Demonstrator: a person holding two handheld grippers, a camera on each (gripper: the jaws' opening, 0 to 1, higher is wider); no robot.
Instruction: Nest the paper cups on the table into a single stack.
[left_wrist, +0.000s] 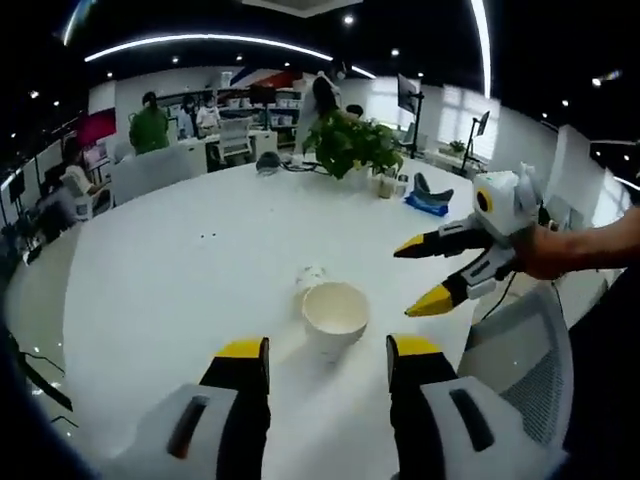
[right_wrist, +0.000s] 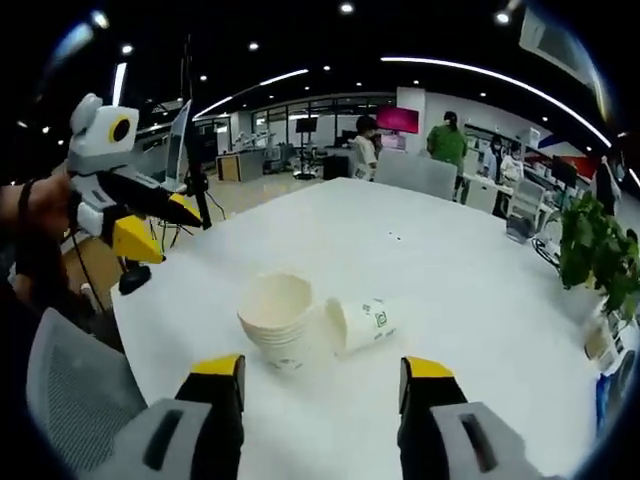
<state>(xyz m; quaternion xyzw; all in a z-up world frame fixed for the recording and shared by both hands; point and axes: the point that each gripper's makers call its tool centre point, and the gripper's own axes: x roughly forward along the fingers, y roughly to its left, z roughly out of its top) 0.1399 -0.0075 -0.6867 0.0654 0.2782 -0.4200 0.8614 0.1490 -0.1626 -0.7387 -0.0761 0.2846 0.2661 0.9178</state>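
Fingers of both grippers stand wide apart and hold nothing. In the left gripper view the left gripper (left_wrist: 328, 352) hangs just short of the stack of cups (left_wrist: 335, 314), its yellow-tipped jaws spread to either side of it, with a clear gap to the rim. The right gripper (left_wrist: 424, 273) comes in from the right, held in a hand (left_wrist: 548, 251), its two jaws splayed and pointing left toward the stack but apart from it.

In the right gripper view the stack (right_wrist: 280, 320) is cream paper, several rims showing one inside another, standing upright with the mouth up on the round white table (right_wrist: 470, 300). A single cup (right_wrist: 362, 324) lies on its side just right of the stack, touching or nearly so, its mouth toward the stack, with a small dark print on its wall. The right gripper (right_wrist: 322, 370) hovers near both, and the left gripper (right_wrist: 155, 226) shows at the far left.
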